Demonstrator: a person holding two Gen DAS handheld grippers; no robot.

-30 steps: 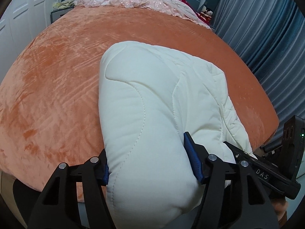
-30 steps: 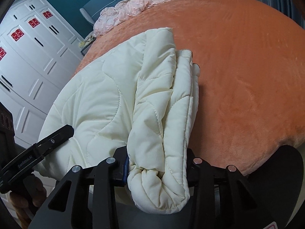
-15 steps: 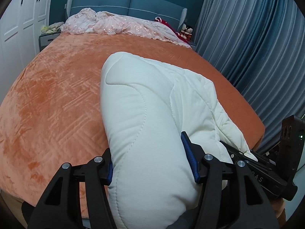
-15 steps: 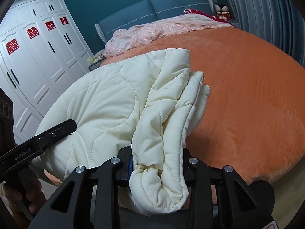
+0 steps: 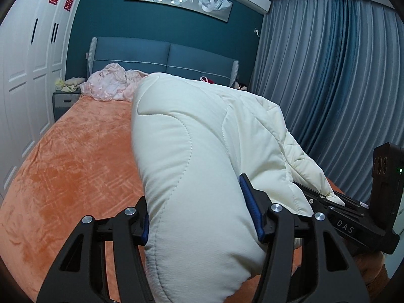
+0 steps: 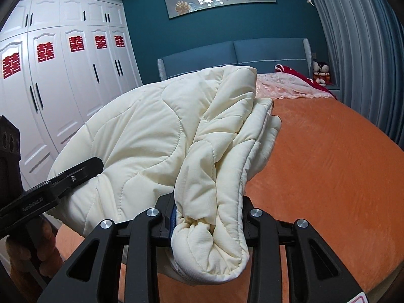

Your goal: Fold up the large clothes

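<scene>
Left gripper (image 5: 200, 217) and right gripper (image 6: 207, 218) each clench cream quilted coat (image 5: 192, 151) above orange bed (image 5: 75, 166); bulky padding could slip free, spoiling fold.

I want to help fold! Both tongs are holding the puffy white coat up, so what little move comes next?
Probably carry it forward and lower it flat onto the orange bed. The left tongs and right tongs each pinch a bunched end of the cream coat, which hangs crumpled.

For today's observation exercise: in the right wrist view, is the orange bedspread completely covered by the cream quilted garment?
No: the cream quilted garment hides only part of it, and the orange bedspread lies bare at right.
</scene>
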